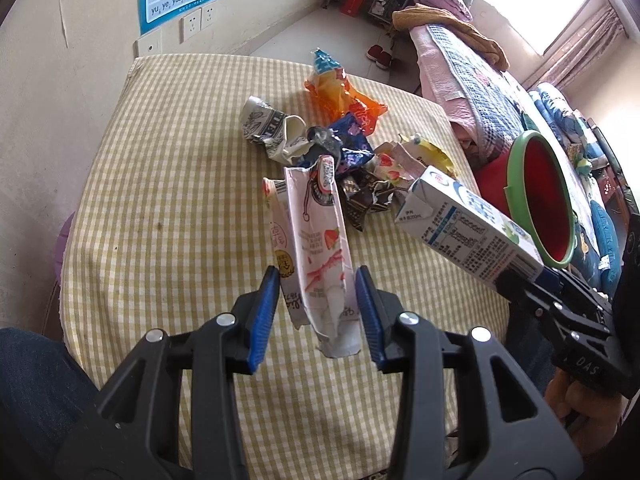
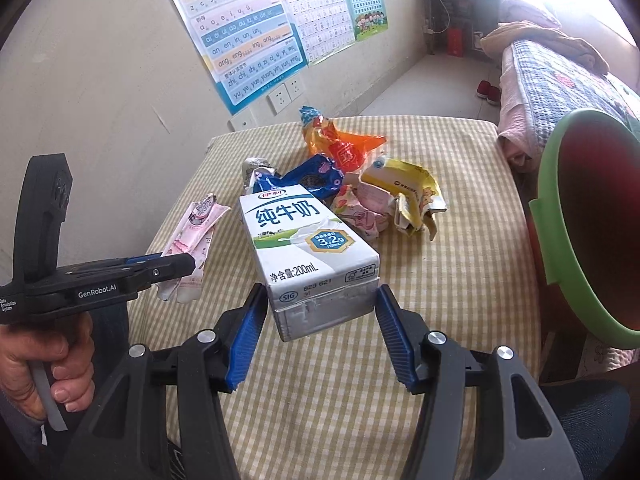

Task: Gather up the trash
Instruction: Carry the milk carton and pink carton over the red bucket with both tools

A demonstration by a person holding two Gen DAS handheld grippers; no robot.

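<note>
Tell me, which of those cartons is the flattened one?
The pink strawberry carton in the left hand-held gripper: it is squashed flat and torn open. The white-and-blue milk carton in the right hand-held gripper keeps its boxy shape.

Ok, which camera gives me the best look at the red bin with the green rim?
The left wrist view: the red bin shows its whole green rim and its red inside, beside the checked table. In the right wrist view the bin is cut off by the picture's right edge, with only part of its rim and a dark inside showing.
</note>
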